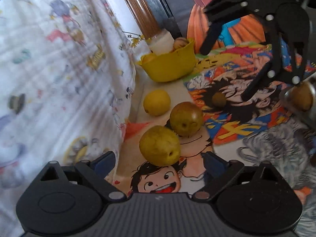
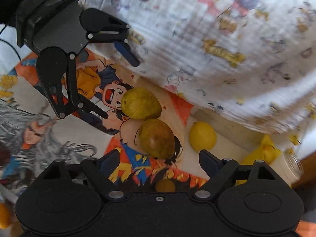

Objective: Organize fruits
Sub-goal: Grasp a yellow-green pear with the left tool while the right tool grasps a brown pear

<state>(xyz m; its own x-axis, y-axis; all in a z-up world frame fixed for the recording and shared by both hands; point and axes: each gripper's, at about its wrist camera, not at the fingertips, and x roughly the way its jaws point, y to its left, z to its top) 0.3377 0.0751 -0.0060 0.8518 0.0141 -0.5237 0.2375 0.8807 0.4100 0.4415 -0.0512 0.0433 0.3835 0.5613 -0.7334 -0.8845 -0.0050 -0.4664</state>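
In the left wrist view a green-yellow pear (image 1: 160,145) lies on the cartoon-print cloth between the fingers of my left gripper (image 1: 159,161), which stands open with a gap on each side. Behind it are a browner pear (image 1: 186,118), a lemon (image 1: 157,102) and a small brown fruit (image 1: 218,98). My right gripper (image 1: 225,73) hangs open over that small fruit. In the right wrist view the browner pear (image 2: 157,138) sits just ahead of my open right gripper (image 2: 160,158), untouched. The green-yellow pear (image 2: 141,103) lies by the left gripper (image 2: 119,88), and the lemon (image 2: 202,136) is to the right.
A yellow bowl (image 1: 169,65) holding fruit stands at the back beside a glass jar (image 1: 162,43). A metal bowl (image 1: 314,106) with a brown fruit (image 1: 302,96) sits at the right. A bulky white patterned blanket (image 1: 59,69) rises along the left side, close to the fruits.
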